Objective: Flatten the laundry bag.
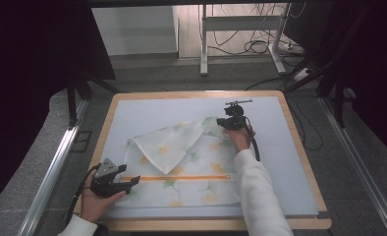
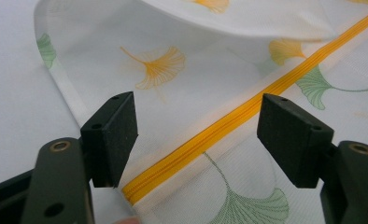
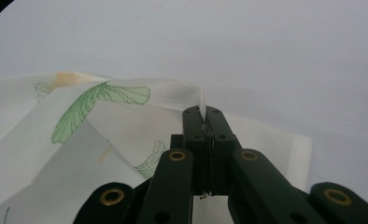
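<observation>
Pinching printed cloth [image 3: 126, 135], right hand-held gripper [image 3: 203, 112], no legible writing

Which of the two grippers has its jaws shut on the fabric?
The right gripper, at the far side of the leaf-print mesh bag, pinches its edge. The left gripper stands open astride the orange zipper.
</observation>
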